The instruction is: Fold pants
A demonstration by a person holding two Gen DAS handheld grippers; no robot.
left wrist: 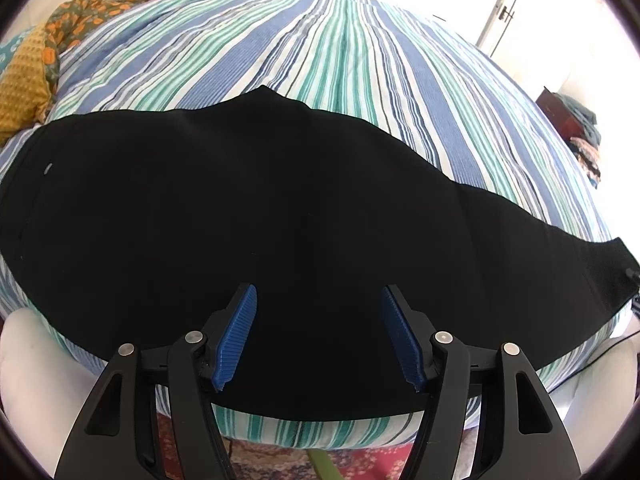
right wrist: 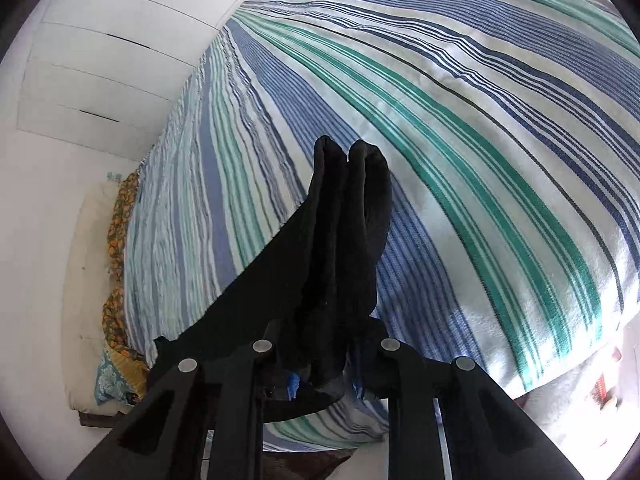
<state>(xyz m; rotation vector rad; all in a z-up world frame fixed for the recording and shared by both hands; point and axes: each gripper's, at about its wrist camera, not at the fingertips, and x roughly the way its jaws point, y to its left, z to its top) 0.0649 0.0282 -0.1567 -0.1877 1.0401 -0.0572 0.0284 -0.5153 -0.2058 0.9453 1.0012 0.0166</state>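
Note:
Black pants [left wrist: 256,216] lie flat across the striped bed, waistband at the left and legs running off to the right. My left gripper [left wrist: 318,300] is open and empty, hovering just above the pants near the bed's front edge. My right gripper [right wrist: 324,376] is shut on the bunched leg ends of the pants [right wrist: 344,240]. The cloth stands up between the fingers and hides them. From there the pants stretch down and left toward the bed.
The bed [left wrist: 340,48] has a blue, green and white striped cover. Orange-patterned and yellow bedding [left wrist: 48,56] is piled at its far left corner. A patterned rug [left wrist: 280,460] lies below the front edge. White cupboard doors [right wrist: 100,60] stand beside the bed.

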